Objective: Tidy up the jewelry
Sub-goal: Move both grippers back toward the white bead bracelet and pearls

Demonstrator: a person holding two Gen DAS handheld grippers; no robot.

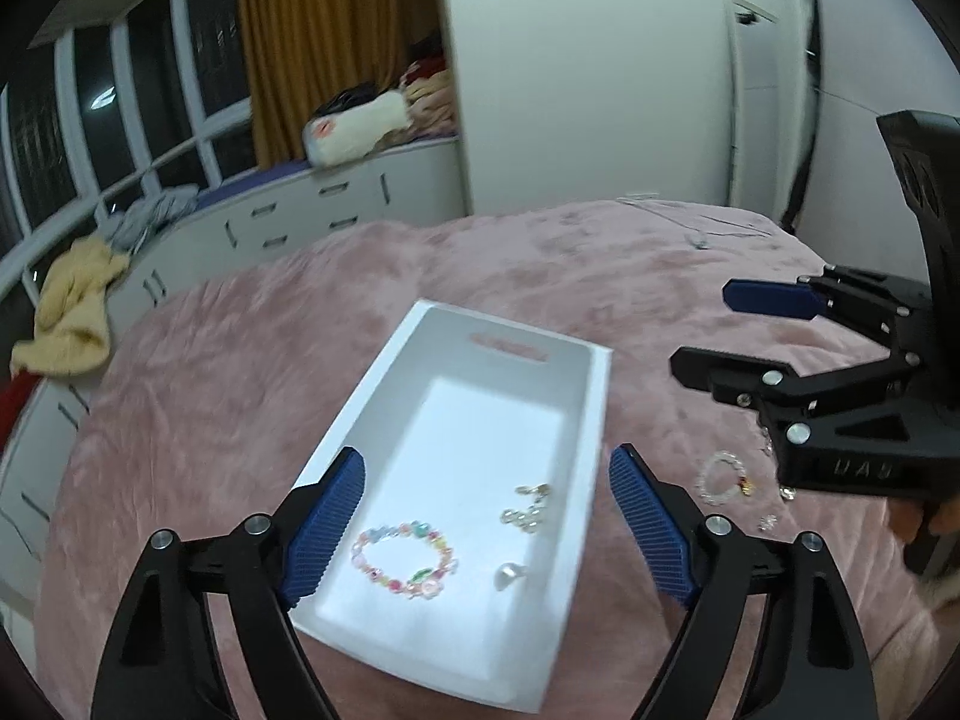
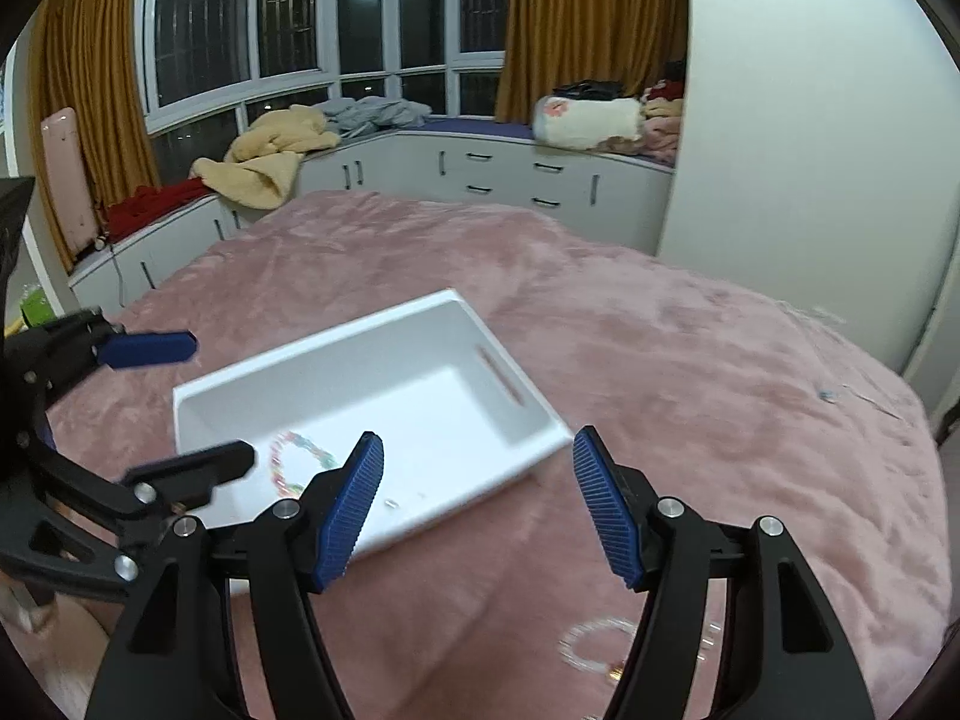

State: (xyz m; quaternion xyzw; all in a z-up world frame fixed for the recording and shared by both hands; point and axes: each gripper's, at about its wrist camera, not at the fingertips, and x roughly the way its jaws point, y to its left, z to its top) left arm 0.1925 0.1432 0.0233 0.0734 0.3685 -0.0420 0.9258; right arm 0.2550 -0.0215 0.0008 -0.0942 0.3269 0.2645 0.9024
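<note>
**Both tongs wide open over the tray**

The left gripper (image 1: pixel 486 531) hangs spread wide above the white tray (image 1: pixel 591 420), gripping nothing. The right gripper (image 2: pixel 477 507) gapes too, empty, over the tray's corner. In the tray lies a colourful bead bracelet (image 1: pixel 405 561); a clear bead bracelet (image 1: pixel 723 478) rests beside it on the pink blanket (image 1: pixel 240 360). Beyond: mustard curtains (image 2: pixel 576 24), white drawers (image 2: pixel 510 177)

Pink blanket (image 2: pixel 690 372), orange curtains (image 2: pixel 576 18), white drawers (image 2: pixel 540 180), yellow towel (image 1: pixel 72 312)

Only legible marking: embossed letters, apparently "UAB" or similar, on black body of right gripper (image 1: pixel 714 330); blurred, reading uncertain.
</note>
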